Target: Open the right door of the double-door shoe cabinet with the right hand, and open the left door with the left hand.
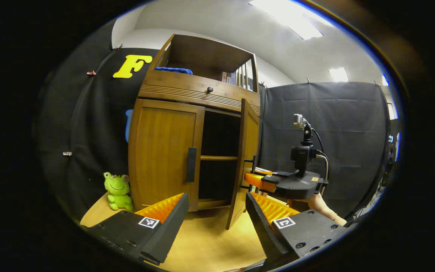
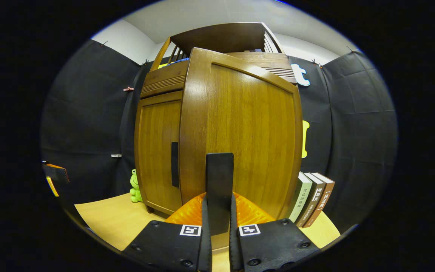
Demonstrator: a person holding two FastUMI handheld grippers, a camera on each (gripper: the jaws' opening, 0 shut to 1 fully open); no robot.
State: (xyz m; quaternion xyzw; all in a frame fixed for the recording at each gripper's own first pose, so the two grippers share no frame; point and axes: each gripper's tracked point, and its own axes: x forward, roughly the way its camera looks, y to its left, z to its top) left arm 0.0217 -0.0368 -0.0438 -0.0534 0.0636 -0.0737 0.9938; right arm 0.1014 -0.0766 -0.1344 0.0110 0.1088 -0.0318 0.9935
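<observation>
Clamped between the jaws of the right gripper is the dark vertical handle of the right door, both fingers pressing its sides low down. That door of the shoe cabinet stands swung well out from the front, with a shelf and dark interior exposed behind it in the left gripper view, where the right gripper's body and the hand beneath it sit just beside the door's free edge.

To finish this step well, I would keep the pull following the door's arc around its hinge rather than straight back, so the handle does not twist out of the grip; the row of books standing close on the hinge side may limit how far the door can go.

The left door is closed, its own handle at the inner edge. The left gripper hangs over the wooden desk with jaws spread wide and nothing between them, aimed roughly at the gap between the doors. It would need to shift left and align squarely on that handle. A green frog plush sits by the cabinet's left corner, clear of the door's likely swing.
</observation>
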